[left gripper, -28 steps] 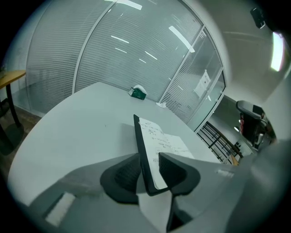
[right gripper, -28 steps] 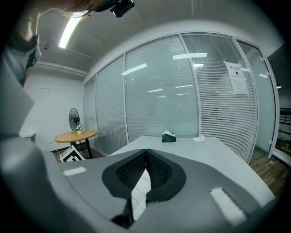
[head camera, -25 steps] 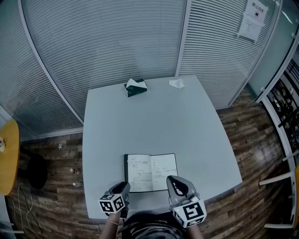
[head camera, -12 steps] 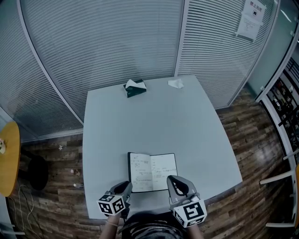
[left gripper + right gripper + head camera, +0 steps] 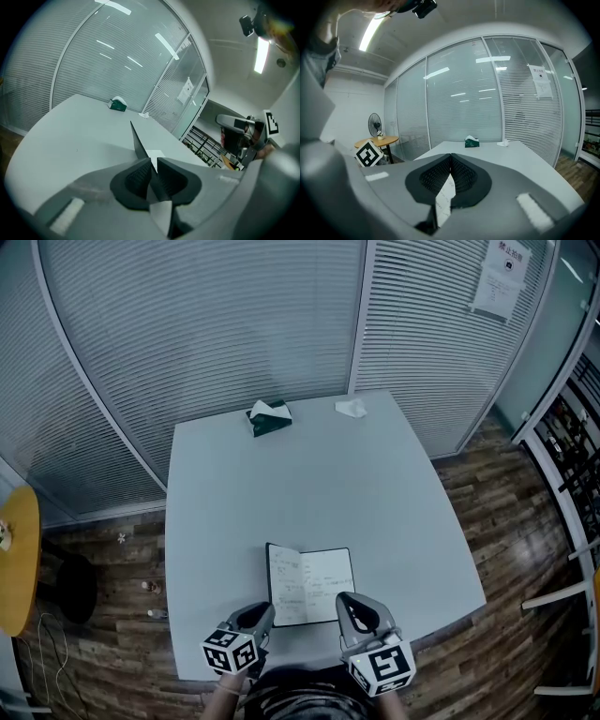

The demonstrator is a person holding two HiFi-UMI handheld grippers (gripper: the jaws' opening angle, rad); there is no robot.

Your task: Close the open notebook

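The notebook (image 5: pixel 319 582) lies near the front edge of the white table (image 5: pixel 281 484). Its right page is flat and shows handwriting. Its dark left cover (image 5: pixel 138 139) stands up steeply off the table. My left gripper (image 5: pixel 262 614) has its jaws closing on that cover's near edge, and in the left gripper view the pads of the left gripper (image 5: pixel 153 169) press on it from both sides. My right gripper (image 5: pixel 350 605) hangs shut over the right page's near corner. In the right gripper view, written page (image 5: pixel 443 199) shows through the slot under the right gripper (image 5: pixel 450 161).
A green tissue box (image 5: pixel 269 416) and a crumpled white tissue (image 5: pixel 352 408) sit at the table's far edge. Glass walls with blinds stand behind. A yellow round table (image 5: pixel 13 554) is at the left, over wooden floor.
The left cover has risen from lying flat to standing up, its edge swinging toward the spine. My left gripper moved up and right with it. The right gripper stayed put.
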